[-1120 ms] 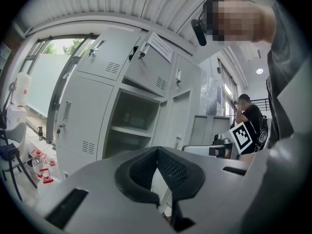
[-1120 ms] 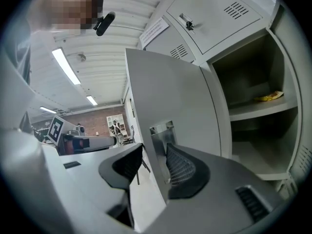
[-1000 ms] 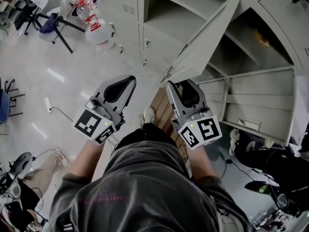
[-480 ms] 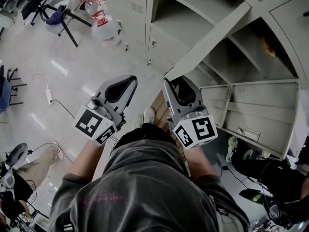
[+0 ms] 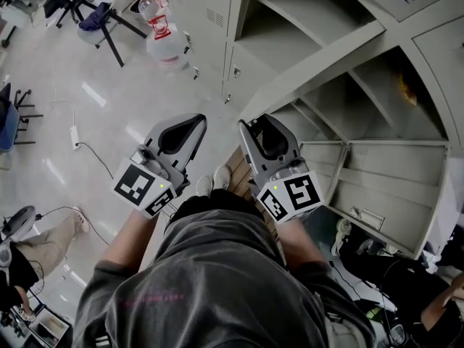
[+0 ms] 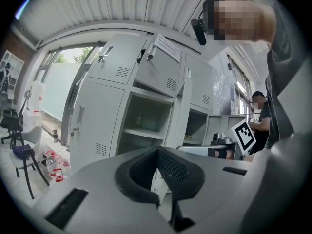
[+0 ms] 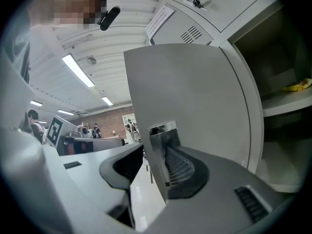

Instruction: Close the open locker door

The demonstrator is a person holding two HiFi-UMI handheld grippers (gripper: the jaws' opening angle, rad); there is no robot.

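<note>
Grey plastic jaws of the right gripper (image 7: 153, 147) stood apart, astride the free edge of the locker door (image 7: 195, 91). They had just been closing, with that edge between them. The black pad on the compartment side lay along the door's face. The pad on the room side stood just beside the edge, with floor showing between pad and door lower down — no firm clamp was observed. A bright metal fitting (image 7: 163, 129) on the door's edge sat between the jaw tips.

The left gripper (image 6: 157, 151) was clenched, its pad tips together and nothing between them. It was held beside the right one, clear of the door.

From the head view, the door hung ajar, swung out from the locker bank (image 5: 210, 20) and seen nearly edge-on, its lower corner at the right gripper. Behind it the compartment stood open, with a shelf (image 5: 304, 13) visible inside.

In the right gripper view, a small yellow object (image 7: 298, 85) lay on a shelf beyond the door; what it was could not be made out. A second door (image 5: 384, 187), lower and to the right, stood wide open.

Two clear water bottles (image 5: 165, 38) with red fittings stood on the pale floor (image 5: 94, 122) near the left end of the bank — well apart from both grippers.
</note>
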